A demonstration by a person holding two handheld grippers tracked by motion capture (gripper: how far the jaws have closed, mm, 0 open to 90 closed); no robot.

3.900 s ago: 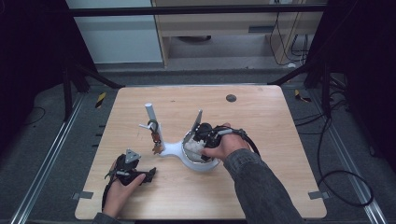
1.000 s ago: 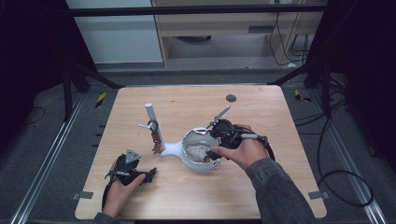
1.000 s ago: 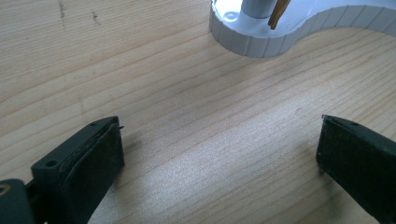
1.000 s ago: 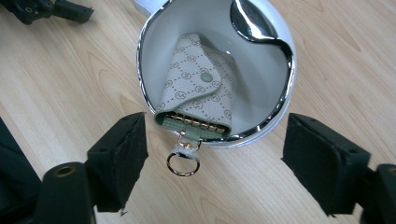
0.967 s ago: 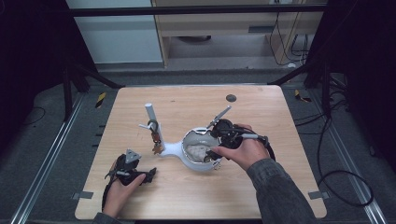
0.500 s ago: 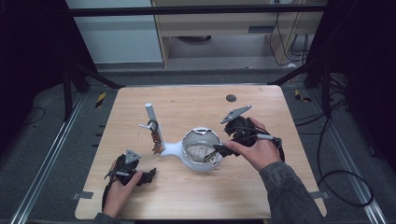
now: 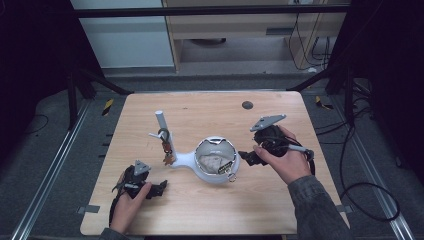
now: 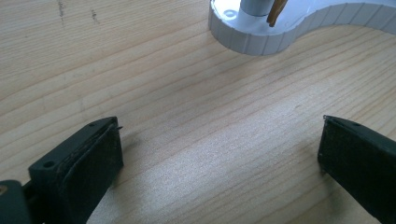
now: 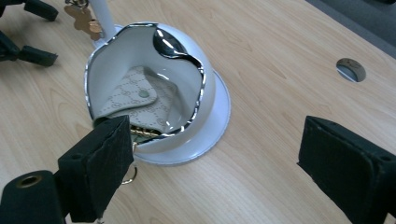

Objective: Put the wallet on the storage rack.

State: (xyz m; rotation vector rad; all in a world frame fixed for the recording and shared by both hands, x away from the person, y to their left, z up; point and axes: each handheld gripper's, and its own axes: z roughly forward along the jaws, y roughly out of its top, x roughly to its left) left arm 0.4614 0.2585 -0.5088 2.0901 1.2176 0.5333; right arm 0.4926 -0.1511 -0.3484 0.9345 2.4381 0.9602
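Your right gripper (image 7: pixel 248 158) sits just right of the white bowl (image 7: pixel 216 160), jaws spread wide and empty. The beige pouch (image 9: pixel 135 100) lies inside the bowl, its key ring (image 7: pixel 231 178) hanging over the near rim, just ahead-left of your left jaw in the right gripper view. Your left gripper (image 7: pixel 159 188) rests near the front-left, jaws apart, nothing between them, well clear of the bowl. The right is much nearer; any grab on the pouch looks like its job, reaching left.
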